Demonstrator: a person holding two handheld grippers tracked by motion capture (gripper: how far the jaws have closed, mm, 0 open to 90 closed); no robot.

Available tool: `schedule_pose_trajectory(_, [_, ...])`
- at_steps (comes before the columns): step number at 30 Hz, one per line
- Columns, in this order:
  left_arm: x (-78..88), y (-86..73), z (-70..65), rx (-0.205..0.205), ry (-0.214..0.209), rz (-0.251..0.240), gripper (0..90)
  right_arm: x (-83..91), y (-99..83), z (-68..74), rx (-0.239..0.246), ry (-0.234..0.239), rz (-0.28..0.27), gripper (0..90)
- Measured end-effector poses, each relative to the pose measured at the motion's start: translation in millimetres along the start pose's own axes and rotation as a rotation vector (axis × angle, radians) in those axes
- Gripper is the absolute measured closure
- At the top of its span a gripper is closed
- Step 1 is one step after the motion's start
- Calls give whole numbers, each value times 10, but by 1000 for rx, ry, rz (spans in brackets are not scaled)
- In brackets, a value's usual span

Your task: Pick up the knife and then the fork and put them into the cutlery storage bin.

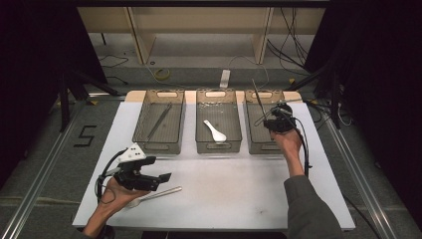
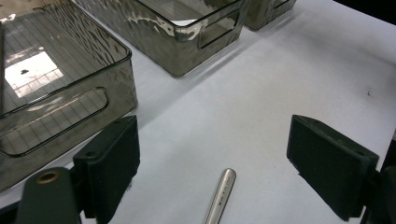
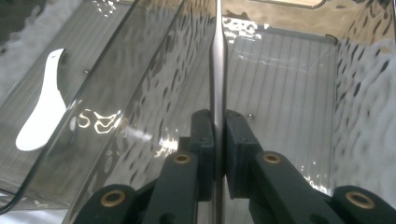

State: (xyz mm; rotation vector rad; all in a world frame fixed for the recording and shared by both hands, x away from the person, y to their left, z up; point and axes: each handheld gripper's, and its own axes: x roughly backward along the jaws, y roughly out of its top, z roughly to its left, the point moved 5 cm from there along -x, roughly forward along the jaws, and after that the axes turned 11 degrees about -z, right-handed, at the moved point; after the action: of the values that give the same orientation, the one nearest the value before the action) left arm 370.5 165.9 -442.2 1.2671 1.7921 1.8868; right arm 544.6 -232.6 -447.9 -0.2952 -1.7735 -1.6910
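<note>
A thin, flat metal utensil handle (image 3: 218,60) stands nearly upright, pinched at its lower part, above the right-hand smoky plastic bin (image 3: 299,70) on the table.

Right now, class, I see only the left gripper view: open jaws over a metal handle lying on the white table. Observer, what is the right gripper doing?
Observer: The right gripper is shut on a thin metal utensil, which sticks up beyond its jaws.
Operator: Where is it holding that?
Observer: In the high view it is over the right-hand bin of the three.
Operator: Is anything in the middle bin?
Observer: Yes, the middle bin holds a white spoon lying on its floor.
</note>
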Motion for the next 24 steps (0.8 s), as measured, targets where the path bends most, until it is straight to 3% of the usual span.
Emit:
schedule_pose_trajectory(5, [-2,-2,2,0,0,3,169,-34,-30,0,-25,-7,27,828])
schedule_pose_trajectory(6, [0,-1,2,-1,1,2,169,-36,-34,3,-34,-11,26,791])
schedule_pose_trajectory(10, [3,-2,11,2,3,2,170,13,25,33,-71,52,-17,708])
schedule_pose_trajectory(18, [-15,-27,16,2,0,31,171,193,55,69,-21,93,-56,573])
schedule_pose_trajectory(24, [-40,-45,32,-6,15,65,178,442,25,253,56,163,-106,436])
